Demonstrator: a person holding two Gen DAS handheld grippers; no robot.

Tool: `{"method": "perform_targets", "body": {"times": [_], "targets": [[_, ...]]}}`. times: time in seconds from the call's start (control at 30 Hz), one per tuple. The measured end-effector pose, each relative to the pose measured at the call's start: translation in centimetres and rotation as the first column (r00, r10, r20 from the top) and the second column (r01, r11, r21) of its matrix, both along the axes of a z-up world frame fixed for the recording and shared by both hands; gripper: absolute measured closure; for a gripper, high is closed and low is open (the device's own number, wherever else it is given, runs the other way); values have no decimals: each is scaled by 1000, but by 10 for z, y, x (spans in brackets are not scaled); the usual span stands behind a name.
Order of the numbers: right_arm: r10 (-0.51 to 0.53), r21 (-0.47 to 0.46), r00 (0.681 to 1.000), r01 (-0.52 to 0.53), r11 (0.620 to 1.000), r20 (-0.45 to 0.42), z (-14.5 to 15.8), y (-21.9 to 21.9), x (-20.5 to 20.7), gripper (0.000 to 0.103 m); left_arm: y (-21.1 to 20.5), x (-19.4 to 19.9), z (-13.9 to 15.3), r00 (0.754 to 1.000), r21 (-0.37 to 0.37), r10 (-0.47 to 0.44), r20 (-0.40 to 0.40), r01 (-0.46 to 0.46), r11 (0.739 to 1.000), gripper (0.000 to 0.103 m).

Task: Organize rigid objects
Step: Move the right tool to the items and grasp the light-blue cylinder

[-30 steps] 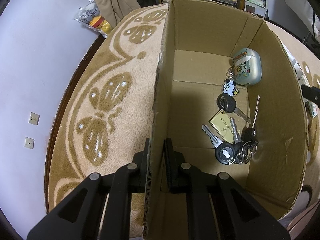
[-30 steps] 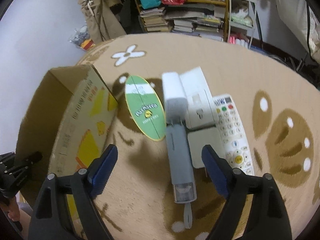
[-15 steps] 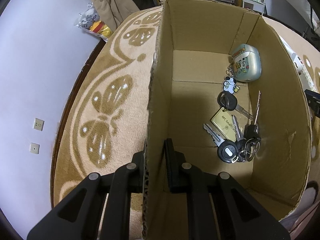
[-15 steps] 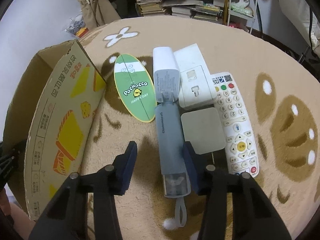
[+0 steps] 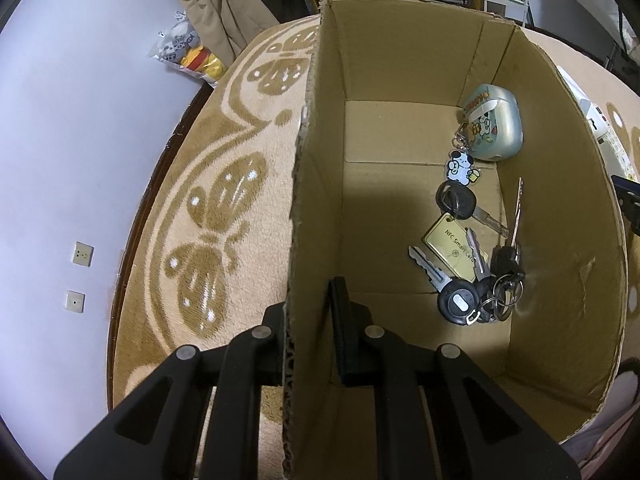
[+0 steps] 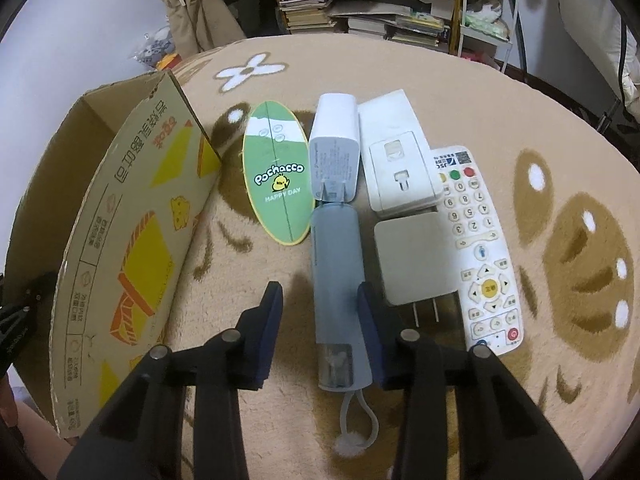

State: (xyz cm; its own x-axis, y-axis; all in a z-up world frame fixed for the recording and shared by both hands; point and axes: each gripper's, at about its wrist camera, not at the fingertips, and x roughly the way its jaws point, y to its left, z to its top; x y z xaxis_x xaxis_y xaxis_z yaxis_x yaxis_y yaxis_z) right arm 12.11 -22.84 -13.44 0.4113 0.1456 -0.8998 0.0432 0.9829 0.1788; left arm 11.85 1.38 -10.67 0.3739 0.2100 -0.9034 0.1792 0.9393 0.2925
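Observation:
An open cardboard box (image 5: 400, 60) stands on the carpet, and my left gripper (image 5: 310, 304) is shut on its left wall, one finger outside and one inside. A bunch of keys (image 5: 468, 280), a gold card (image 5: 452, 248) and a teal case (image 5: 494, 128) with a charm lie in the box. My right gripper (image 6: 319, 287) is open and straddles a grey-blue tube (image 6: 336, 264) lying on the carpet. Its right finger sits against the tube, while the left one stands a little apart from it.
Beside the tube lie a green oval Pochacco card (image 6: 278, 184), a white charger (image 6: 334, 160), a white adaptor box (image 6: 396, 168), a grey plug (image 6: 414, 260) and a white remote (image 6: 476, 248). The box (image 6: 132, 220) stands to their left. Shelves of books line the back.
My right gripper has narrowed from wide open and come down around the grey-blue tube. The left gripper has kept its hold on the box wall, with the view shifting slightly.

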Motion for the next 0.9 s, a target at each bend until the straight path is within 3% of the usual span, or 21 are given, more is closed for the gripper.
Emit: {"method": "perform_targets", "body": {"times": [0.47, 0.73, 0.8, 0.9], "targets": [[-16, 62, 1000, 18, 998, -20, -3, -8, 3, 62, 4, 3, 0, 1000, -5, 6, -5, -6, 1000, 90], [-54, 178, 996, 67, 982, -74, -16, -22, 13, 60, 8, 6, 0, 1000, -12, 11, -8, -11, 1000, 90], [-50, 174, 994, 66, 982, -95, -24, -18, 16, 60, 6, 6, 0, 1000, -12, 13, -9, -13, 1000, 90], [-26, 84, 997, 32, 996, -71, -29, -4, 17, 61, 7, 6, 0, 1000, -10, 11, -8, -11, 1000, 90]]}}
